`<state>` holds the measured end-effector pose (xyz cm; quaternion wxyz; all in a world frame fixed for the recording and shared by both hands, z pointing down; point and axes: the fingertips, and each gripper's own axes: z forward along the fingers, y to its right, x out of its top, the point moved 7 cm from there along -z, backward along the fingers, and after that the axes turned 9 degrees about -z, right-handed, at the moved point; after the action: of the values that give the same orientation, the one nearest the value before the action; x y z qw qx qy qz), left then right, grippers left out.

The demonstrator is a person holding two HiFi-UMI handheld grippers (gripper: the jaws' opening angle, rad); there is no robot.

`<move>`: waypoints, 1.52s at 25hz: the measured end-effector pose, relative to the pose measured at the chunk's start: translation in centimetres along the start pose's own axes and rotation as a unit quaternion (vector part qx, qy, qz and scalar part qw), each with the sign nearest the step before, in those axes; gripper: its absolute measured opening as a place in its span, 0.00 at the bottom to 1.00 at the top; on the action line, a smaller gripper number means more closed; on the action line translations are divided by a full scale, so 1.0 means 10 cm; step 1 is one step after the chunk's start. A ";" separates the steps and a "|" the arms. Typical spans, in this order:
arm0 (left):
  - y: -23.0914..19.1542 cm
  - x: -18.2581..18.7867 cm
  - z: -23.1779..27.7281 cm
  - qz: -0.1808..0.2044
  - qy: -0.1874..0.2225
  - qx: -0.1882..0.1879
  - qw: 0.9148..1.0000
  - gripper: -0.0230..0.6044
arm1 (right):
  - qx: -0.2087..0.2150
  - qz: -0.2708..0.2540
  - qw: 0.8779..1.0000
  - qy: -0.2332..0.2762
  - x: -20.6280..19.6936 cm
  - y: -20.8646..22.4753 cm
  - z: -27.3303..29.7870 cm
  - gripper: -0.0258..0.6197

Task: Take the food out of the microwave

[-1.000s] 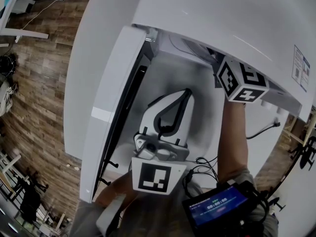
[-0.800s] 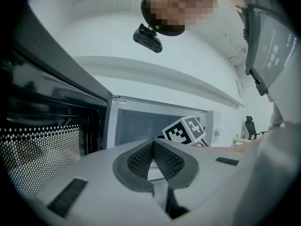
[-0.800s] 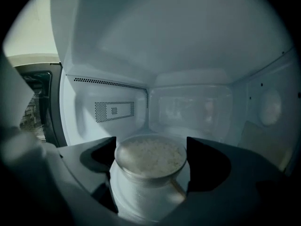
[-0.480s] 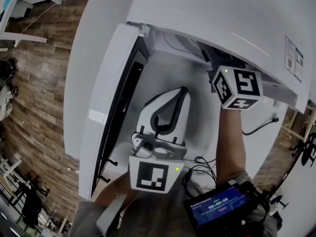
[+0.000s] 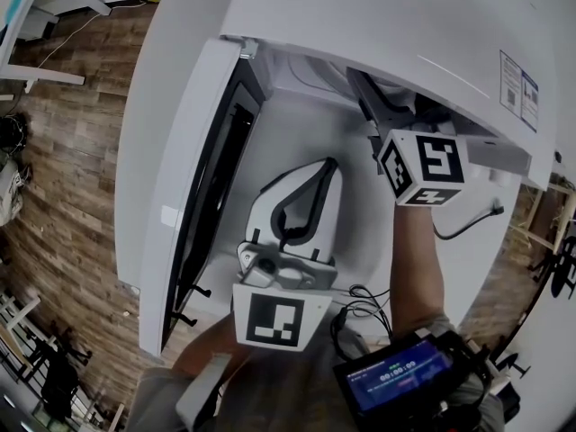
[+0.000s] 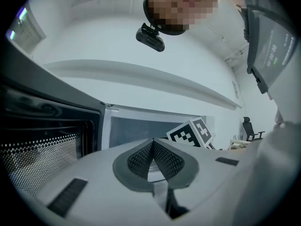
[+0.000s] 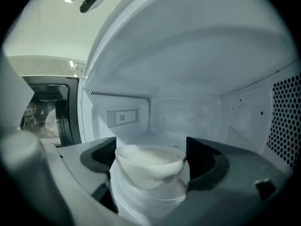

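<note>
Nearest, the left tool [image 6: 153, 145] hangs low in front of the microwave [image 5: 405, 34]. Its jaws are pressed together with nothing between them, and it points toward the opening. Beyond it and to the right, the right tool [image 7: 151, 147] reaches into the open cavity. Its jaws stand wide, one on each side of a white bowl [image 7: 149, 173] of pale food [image 7: 149, 157]. The pads meet the bowl's sides and appear to grip it. The bowl's rim sits slightly tilted, and a broader white part shows beneath it. Whether that is one vessel or two stacked cannot be told. The bowl lies at the front of the cavity, with the back wall [image 7: 188, 117] well behind it and the perforated side wall [image 7: 284, 112] to the right. The door [image 5: 180, 196] stands open at the left, over the white tabletop [image 5: 148, 97].

Hazards, as judged from this position:
- **Spilling:** the rim is already off level, so a quick or twisting pull would tip food over the low side.
- **Slipping:** the pads hold a smooth, rounded wall near its widest part, so a light grip could let the bowl slide down.
- **Separation:** if the lower part is a separate piece, it could stay behind or drop as the bowl comes out.
- **Catching:** a low path could snag the bowl on the front edge of the cavity, and drifting left would bring it toward the door.
- **No backup:** the left tool's jaws are together and not under the bowl, so it could not catch a fall.
</note>
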<state>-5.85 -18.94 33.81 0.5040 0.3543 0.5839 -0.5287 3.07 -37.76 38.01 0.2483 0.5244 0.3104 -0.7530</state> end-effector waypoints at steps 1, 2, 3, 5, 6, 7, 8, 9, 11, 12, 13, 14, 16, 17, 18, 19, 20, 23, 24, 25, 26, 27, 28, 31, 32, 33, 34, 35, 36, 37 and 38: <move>0.01 0.00 0.00 0.001 0.001 0.000 1.000 0.05 | 0.001 0.001 1.000 0.000 0.00 -0.01 -0.02 0.77; 0.02 0.01 -0.01 0.001 0.001 0.000 1.000 0.05 | 0.001 0.001 1.000 0.001 -0.01 -0.01 -0.03 0.77; 0.02 0.02 -0.01 0.001 0.002 0.000 1.000 0.05 | 0.002 0.001 1.000 0.002 -0.01 -0.02 -0.05 0.77; 0.04 0.02 -0.01 0.002 0.003 -0.001 1.000 0.05 | 0.002 0.002 1.000 0.004 -0.03 -0.03 -0.09 0.77; 0.04 0.02 -0.01 0.003 0.002 -0.001 1.000 0.05 | 0.003 0.003 1.000 0.005 -0.04 -0.05 -0.11 0.77; 0.04 0.02 -0.01 0.003 0.002 -0.001 1.000 0.05 | 0.003 0.004 1.000 0.007 -0.05 -0.06 -0.13 0.77; 0.04 0.01 -0.01 0.003 0.001 -0.002 1.000 0.05 | 0.004 0.005 1.000 0.008 -0.07 -0.08 -0.15 0.77; 0.04 0.01 -0.01 0.002 0.001 -0.002 1.000 0.05 | 0.006 0.005 1.000 0.011 -0.08 -0.09 -0.17 0.77; 0.04 0.01 0.00 0.001 0.001 -0.003 1.000 0.05 | 0.008 0.005 1.000 0.016 -0.12 -0.12 -0.21 0.77; 0.04 0.01 0.01 0.000 0.001 -0.004 1.000 0.05 | 0.008 0.005 1.000 0.018 -0.14 -0.14 -0.22 0.77; 0.04 0.01 0.01 0.000 0.000 -0.005 1.000 0.05 | 0.008 0.004 1.000 0.019 -0.16 -0.15 -0.24 0.77; 0.05 0.00 0.01 -0.001 -0.002 -0.006 1.000 0.05 | 0.007 0.004 1.000 0.021 -0.18 -0.15 -0.25 0.77; 0.05 -0.01 0.01 -0.001 -0.005 -0.008 1.000 0.05 | 0.004 0.005 1.000 0.027 -0.20 -0.16 -0.28 0.77; 0.05 -0.01 0.01 -0.001 -0.006 -0.010 1.000 0.05 | 0.003 0.006 1.000 0.030 -0.21 -0.16 -0.30 0.77; 0.05 -0.01 0.02 -0.001 -0.007 -0.012 1.000 0.05 | 0.001 0.006 0.999 0.032 -0.21 -0.16 -0.31 0.77; 0.05 -0.01 0.02 0.000 -0.007 -0.014 1.000 0.05 | 0.000 0.007 0.999 0.035 -0.21 -0.16 -0.33 0.77; 0.05 -0.01 0.03 0.000 -0.008 -0.015 1.000 0.05 | -0.001 0.008 0.999 0.036 -0.21 -0.15 -0.34 0.76; 0.07 -0.01 0.04 0.000 -0.010 -0.020 1.000 0.05 | -0.003 0.008 0.999 0.040 -0.19 -0.14 -0.36 0.77; 0.07 -0.01 0.04 0.001 -0.010 -0.021 1.000 0.05 | -0.003 0.008 0.999 0.040 -0.18 -0.14 -0.37 0.77; 0.07 -0.01 0.04 0.001 -0.009 -0.022 1.000 0.05 | -0.004 0.007 0.999 0.041 -0.18 -0.14 -0.38 0.77; 0.08 -0.01 0.04 0.001 -0.008 -0.023 1.000 0.05 | -0.004 0.007 0.999 0.042 -0.17 -0.15 -0.39 0.77; 0.08 0.00 0.04 0.001 -0.008 -0.024 1.000 0.05 | -0.005 0.007 0.999 0.043 -0.17 -0.15 -0.41 0.77; 0.08 0.00 0.04 0.001 -0.007 -0.024 1.000 0.05 | -0.005 0.007 0.999 0.044 -0.17 -0.16 -0.42 0.76; 0.09 0.00 0.03 0.000 -0.006 -0.025 1.000 0.05 | -0.004 0.008 0.999 0.045 -0.16 -0.19 -0.48 0.77; 0.09 0.00 0.02 0.000 -0.006 -0.026 1.000 0.05 | -0.003 0.009 0.999 0.045 -0.16 -0.20 -0.50 0.76; 0.10 0.01 0.01 -0.001 -0.005 -0.026 1.000 0.05 | -0.002 0.009 0.999 0.045 -0.15 -0.21 -0.52 0.76; 0.11 0.01 0.00 -0.001 -0.004 -0.027 1.000 0.05 | -0.002 0.009 0.999 0.045 -0.15 -0.23 -0.55 0.77; 0.12 0.02 -0.01 0.000 -0.004 -0.028 1.000 0.05 | -0.001 0.010 0.999 0.046 -0.14 -0.24 -0.58 0.77; 0.14 0.02 -0.03 0.000 -0.003 -0.030 1.000 0.05 | 0.000 0.010 0.999 0.047 -0.14 -0.26 -0.62 0.76; 0.15 0.02 -0.04 0.001 -0.002 -0.031 1.000 0.05 | 0.000 0.011 0.999 0.047 -0.13 -0.27 -0.65 0.76; 0.17 0.03 -0.06 0.001 -0.002 -0.033 0.999 0.05 | 0.000 0.011 0.999 0.047 -0.13 -0.29 -0.69 0.76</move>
<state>-4.48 -18.08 33.09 0.5172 0.3374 0.5994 -0.5093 5.81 -30.70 38.10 0.2415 0.5626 0.3155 -0.7250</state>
